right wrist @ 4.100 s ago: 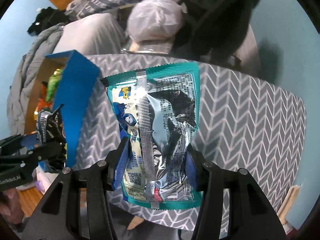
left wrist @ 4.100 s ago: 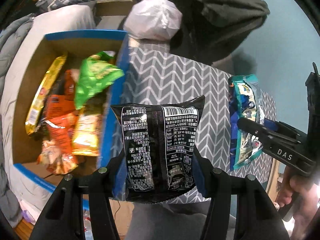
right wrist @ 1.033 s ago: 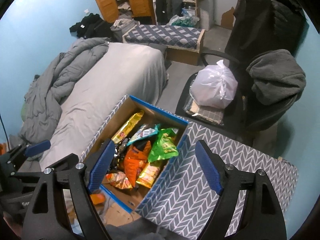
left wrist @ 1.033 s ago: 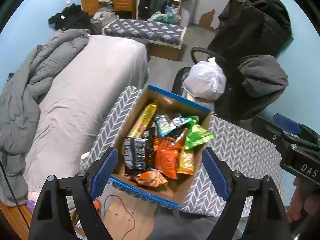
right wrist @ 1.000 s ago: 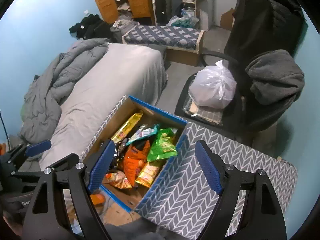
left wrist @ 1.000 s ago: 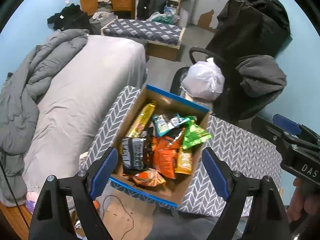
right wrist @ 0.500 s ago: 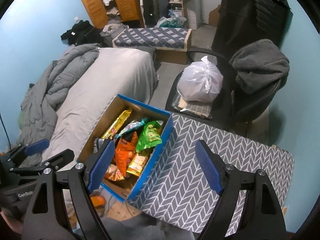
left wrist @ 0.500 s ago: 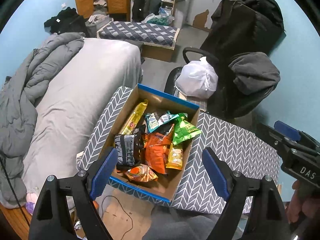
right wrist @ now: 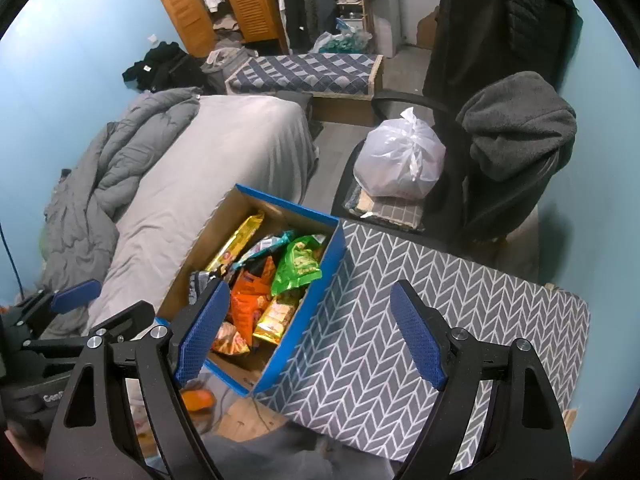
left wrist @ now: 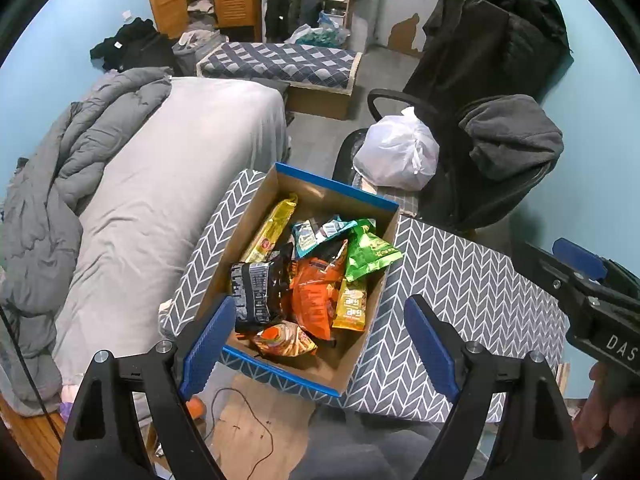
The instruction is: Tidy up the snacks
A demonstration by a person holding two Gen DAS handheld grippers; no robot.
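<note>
Between the wide-open jaws of the left gripper [left wrist: 318, 338] and right gripper [right wrist: 310, 334] nothing is held: the black bag [left wrist: 256, 292] and teal bag [left wrist: 316, 232] carried 4.1 s ago now lie in the box [left wrist: 340, 190] with the other snacks. With the table [right wrist: 460, 300] bare, sorting looks finished. Both grippers have pulled back high above the box, side by side, angled down.
</note>
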